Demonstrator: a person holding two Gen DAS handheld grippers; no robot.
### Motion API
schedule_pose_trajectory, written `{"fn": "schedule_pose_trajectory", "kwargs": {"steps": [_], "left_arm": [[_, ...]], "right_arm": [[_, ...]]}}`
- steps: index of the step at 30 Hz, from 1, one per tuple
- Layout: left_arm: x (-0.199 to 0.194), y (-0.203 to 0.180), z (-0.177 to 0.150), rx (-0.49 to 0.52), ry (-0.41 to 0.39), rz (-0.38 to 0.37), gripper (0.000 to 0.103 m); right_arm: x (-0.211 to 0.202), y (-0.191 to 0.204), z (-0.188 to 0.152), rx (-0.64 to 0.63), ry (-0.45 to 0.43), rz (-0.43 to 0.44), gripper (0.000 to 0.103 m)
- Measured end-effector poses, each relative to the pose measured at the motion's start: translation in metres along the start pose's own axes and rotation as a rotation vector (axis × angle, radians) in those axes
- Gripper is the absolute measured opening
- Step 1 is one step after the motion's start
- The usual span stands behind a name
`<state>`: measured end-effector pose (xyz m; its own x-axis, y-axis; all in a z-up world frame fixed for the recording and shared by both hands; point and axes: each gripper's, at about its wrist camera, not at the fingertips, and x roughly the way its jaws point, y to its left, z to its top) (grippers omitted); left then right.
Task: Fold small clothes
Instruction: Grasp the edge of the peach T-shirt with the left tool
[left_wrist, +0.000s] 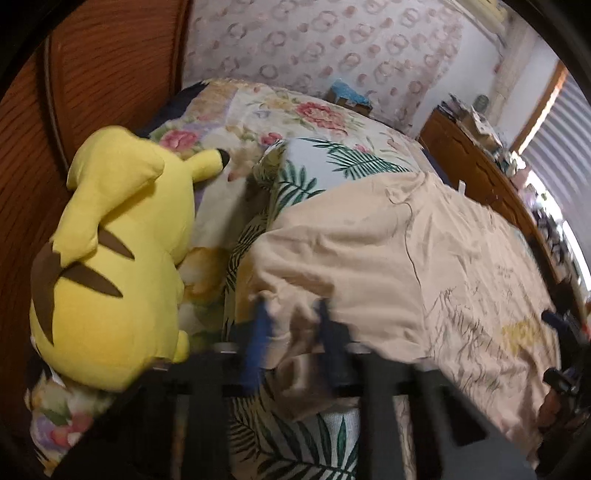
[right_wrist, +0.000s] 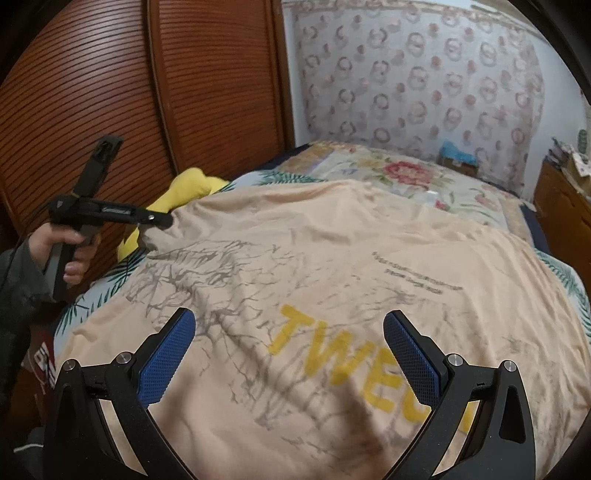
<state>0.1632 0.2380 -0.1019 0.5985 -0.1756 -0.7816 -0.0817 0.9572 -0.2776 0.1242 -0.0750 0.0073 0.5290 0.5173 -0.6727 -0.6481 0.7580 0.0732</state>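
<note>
Our left claw (left_wrist: 291, 314) is pinched nearly closed, pointing down; our right claw (right_wrist: 288, 347) is spread wide apart.

The bed (right_wrist: 480, 206), under floral and palm-leaf covers, carries a spread peach T-shirt (right_wrist: 332, 266) and yellow plush toy (left_wrist: 114, 258).

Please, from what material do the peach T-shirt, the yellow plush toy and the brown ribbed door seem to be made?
The peach T-shirt with yellow letters looks like thin matte knit, probably cotton: it drapes and creases softly. The yellow plush toy with brown stripes seems short-pile fabric over stuffing: rounded and seamed. The brown ribbed door looks like varnished wood, since the slats shine slightly; a laminate is also possible.
</note>
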Motion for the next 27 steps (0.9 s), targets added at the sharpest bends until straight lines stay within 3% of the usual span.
{"fn": "schedule_pose_trajectory", "kwargs": {"steps": [4,10,20,27], "left_arm": [[-0.013,-0.015,-0.003,0.095,-0.057,0.076,0.006],[-0.041,-0.038,0.008,0.169,-0.156,0.115,0.005],[-0.057,-0.126,0.021,0.315,-0.178,0.008,0.005],[-0.078,-0.177,0.004,0.431,-0.230,-0.042,0.023]], "right_arm": [[0.003,0.005,-0.002,-0.008,0.007,0.012,0.103],[-0.002,0.003,-0.006,0.000,-0.003,0.013,0.103],[-0.023,-0.024,-0.006,0.037,-0.049,-0.050,0.103],[-0.037,-0.050,-0.014,0.086,-0.064,-0.086,0.103]]}}
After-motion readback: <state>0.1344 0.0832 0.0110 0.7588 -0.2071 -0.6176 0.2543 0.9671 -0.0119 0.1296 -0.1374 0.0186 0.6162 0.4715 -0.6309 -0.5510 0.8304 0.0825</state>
